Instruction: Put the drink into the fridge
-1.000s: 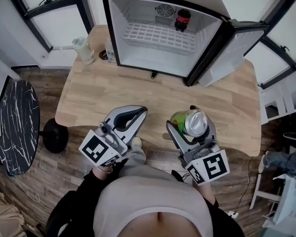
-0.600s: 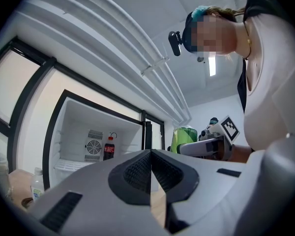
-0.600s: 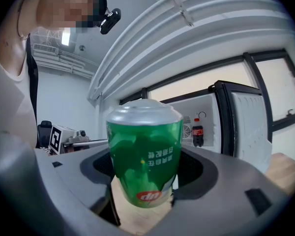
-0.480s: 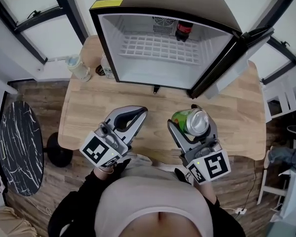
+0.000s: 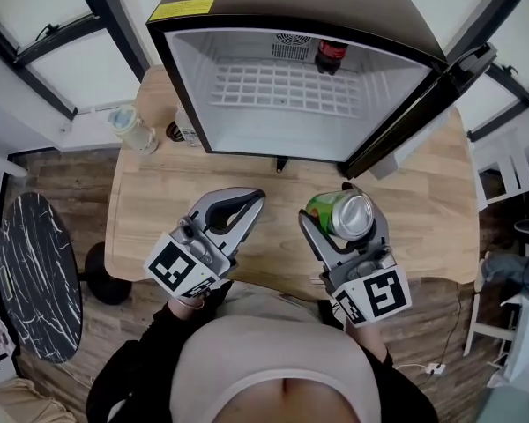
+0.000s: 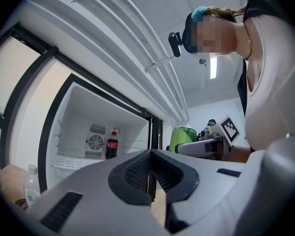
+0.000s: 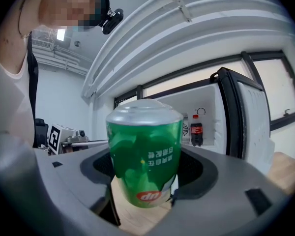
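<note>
A green drink can (image 5: 339, 215) with a silver top is held upside down in my right gripper (image 5: 346, 221), whose jaws are shut on its sides; the can (image 7: 144, 153) fills the middle of the right gripper view. My left gripper (image 5: 243, 204) is shut and holds nothing, its jaws (image 6: 150, 173) pressed together. Both grippers hover over the near half of the wooden table (image 5: 159, 192). The mini fridge (image 5: 291, 82) stands open at the table's far side, its door (image 5: 423, 104) swung to the right. A cola bottle (image 5: 329, 54) stands at the back of the white wire shelf (image 5: 273, 86).
A plastic cup (image 5: 128, 127) and a small bottle (image 5: 183, 129) stand left of the fridge. A round black marble side table (image 5: 35, 276) is on the floor at the left. Window frames line the back wall.
The view has moved closer to the fridge, which now fills more of the top. Both grippers hold the same pose, the can still in the right one.
</note>
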`<state>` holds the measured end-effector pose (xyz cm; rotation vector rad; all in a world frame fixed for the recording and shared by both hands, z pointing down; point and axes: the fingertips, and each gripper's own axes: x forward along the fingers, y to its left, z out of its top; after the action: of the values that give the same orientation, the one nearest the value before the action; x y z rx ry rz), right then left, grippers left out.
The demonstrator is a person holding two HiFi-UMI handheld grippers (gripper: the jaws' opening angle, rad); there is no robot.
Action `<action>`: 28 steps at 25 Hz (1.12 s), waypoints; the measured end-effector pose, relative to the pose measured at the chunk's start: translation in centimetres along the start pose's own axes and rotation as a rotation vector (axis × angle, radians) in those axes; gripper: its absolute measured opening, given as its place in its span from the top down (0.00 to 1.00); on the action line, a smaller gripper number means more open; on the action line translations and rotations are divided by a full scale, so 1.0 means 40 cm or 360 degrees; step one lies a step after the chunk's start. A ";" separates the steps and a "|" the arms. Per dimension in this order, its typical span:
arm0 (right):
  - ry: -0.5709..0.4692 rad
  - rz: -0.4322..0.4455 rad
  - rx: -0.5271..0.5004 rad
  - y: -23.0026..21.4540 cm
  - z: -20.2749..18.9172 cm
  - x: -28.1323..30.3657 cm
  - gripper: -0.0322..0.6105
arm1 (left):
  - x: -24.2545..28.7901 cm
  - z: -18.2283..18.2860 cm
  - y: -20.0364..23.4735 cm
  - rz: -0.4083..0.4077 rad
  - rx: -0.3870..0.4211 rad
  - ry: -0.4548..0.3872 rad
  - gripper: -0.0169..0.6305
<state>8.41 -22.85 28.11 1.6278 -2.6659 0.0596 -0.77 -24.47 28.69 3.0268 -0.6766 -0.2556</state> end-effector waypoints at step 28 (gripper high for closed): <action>0.0177 0.0034 -0.0017 -0.111 -0.204 0.169 0.41 | -0.015 -0.136 0.028 0.0078 -0.0171 0.0147 0.96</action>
<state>9.23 -30.53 36.59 1.5453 -2.5965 0.1320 -0.87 -25.25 34.23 2.8952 -0.7049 -0.1449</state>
